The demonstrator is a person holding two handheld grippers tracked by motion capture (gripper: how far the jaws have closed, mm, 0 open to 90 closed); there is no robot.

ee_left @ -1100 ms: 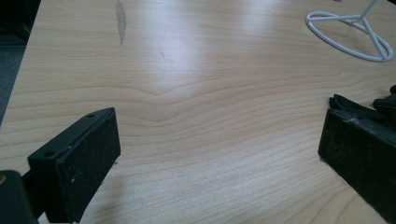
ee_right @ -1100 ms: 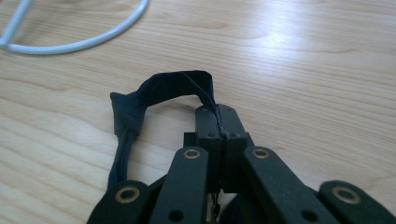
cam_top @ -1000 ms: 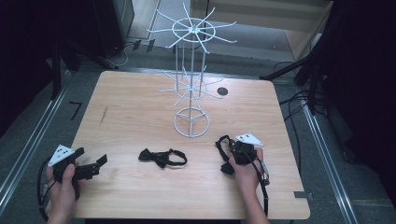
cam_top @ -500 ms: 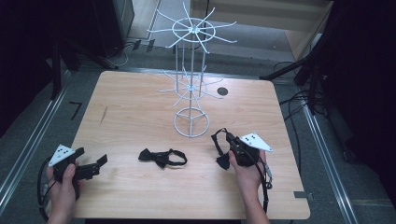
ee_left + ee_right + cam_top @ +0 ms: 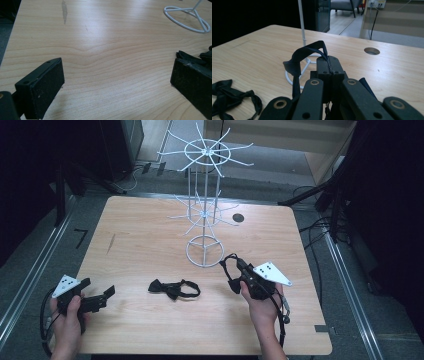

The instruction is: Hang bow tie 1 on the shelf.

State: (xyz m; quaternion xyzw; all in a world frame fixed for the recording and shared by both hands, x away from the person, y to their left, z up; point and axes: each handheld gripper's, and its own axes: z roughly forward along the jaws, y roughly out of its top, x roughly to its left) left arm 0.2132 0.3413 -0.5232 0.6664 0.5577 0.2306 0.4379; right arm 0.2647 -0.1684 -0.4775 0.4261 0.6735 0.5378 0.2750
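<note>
A white wire rack (image 5: 204, 210) with hooked arms stands mid-table on a ring base (image 5: 205, 251). My right gripper (image 5: 239, 266) hovers just right of that base, shut on the strap of a black bow tie (image 5: 233, 284) that dangles from it. In the right gripper view, the strap (image 5: 305, 53) loops out of the closed jaws of my right gripper (image 5: 329, 65). A second black bow tie (image 5: 174, 288) lies flat on the table in front of the rack. My left gripper (image 5: 97, 288) rests at the near left, open and holding nothing (image 5: 117, 82).
The wooden table (image 5: 140, 235) has a round cable hole (image 5: 238, 218) behind the rack. Its front edge is near both hands. Cables and dark stands crowd the floor around it. The rack's base ring (image 5: 187, 18) and the lying bow tie (image 5: 200, 56) lie ahead of the left jaws.
The right gripper has risen from the table with its bow tie, the wrist turning a little. The left gripper and the other bow tie have stayed where they were.
</note>
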